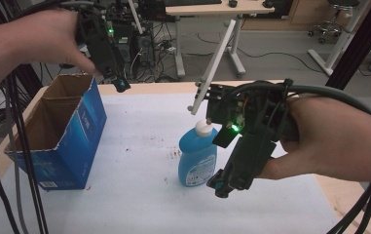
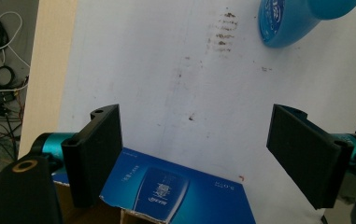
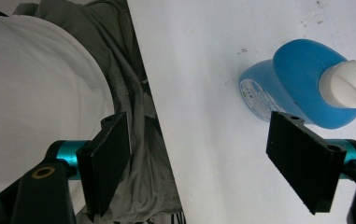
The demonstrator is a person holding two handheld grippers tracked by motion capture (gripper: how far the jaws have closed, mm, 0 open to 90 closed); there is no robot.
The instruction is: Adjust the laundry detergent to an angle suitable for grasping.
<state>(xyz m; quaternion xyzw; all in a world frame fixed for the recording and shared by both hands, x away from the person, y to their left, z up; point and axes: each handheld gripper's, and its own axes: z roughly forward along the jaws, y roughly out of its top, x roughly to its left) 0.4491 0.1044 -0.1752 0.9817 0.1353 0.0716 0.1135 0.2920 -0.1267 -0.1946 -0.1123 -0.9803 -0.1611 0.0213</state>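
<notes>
Right gripper (image 1: 220, 185) nearest in high view, beside upright blue plastic bottle with white cap (image 1: 197, 155) mid-table; open blue cardboard box (image 1: 56, 131) at left. Left gripper (image 2: 194, 154) view: jaws apart over box. Right gripper view: jaws apart, empty (nothing grasped yet).

A blue plastic bottle (image 1: 197, 156) with a white cap (image 1: 203, 127) stands upright near the middle of the white-covered table (image 1: 134, 195), a pale label on its lower front. In the right gripper view the bottle (image 3: 297, 84) shows from above, its cap (image 3: 348, 84) closed. Well apart from it, at the table's left side, sits an open blue cardboard box (image 1: 59, 131) with brown inner walls and its flaps up. In the left gripper view the box's printed blue side (image 2: 175, 191) shows, with the bottle's base (image 2: 288, 23) farther off.
</notes>
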